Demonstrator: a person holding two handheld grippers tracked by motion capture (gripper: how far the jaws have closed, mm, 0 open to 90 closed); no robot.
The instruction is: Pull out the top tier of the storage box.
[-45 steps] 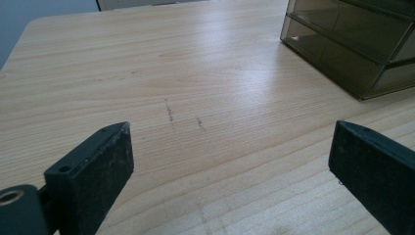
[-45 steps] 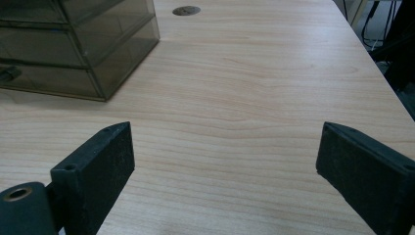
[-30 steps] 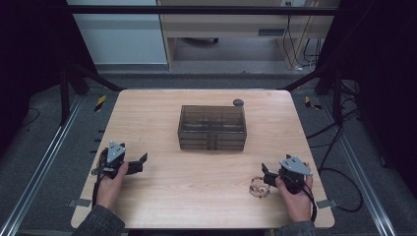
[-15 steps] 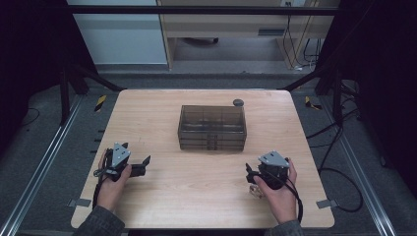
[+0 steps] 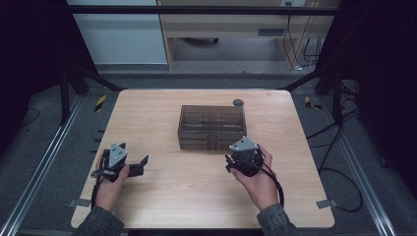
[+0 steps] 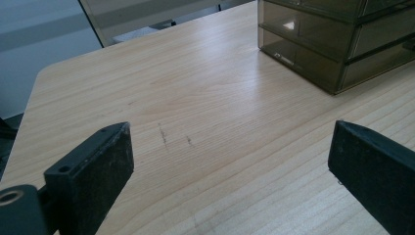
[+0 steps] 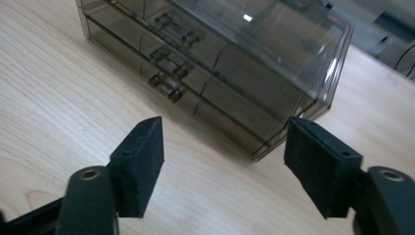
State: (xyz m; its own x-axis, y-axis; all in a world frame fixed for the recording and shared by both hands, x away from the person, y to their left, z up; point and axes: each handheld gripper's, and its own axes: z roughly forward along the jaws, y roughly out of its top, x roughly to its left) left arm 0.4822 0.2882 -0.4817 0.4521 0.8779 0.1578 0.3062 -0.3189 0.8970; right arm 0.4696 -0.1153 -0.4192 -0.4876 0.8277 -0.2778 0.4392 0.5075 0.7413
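Smoky clear drawer box [image 5: 212,127] sits mid-surface [image 5: 147,113], far half. Right gripper [image 5: 235,162] just in front of its right front corner, jaws wide, empty; its tips are hidden under the grey plate in the high view. Left gripper [image 5: 142,161] near left edge, jaws wide, empty. Drawer contents hard to make out. Small dark object [image 5: 238,102] behind the box, unclear.

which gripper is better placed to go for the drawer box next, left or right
Right, most likely. The right gripper sits open just in front of the smoky drawer box, its jaws facing the box's near corner. The left gripper, also open, rests far off toward the table's left edge.
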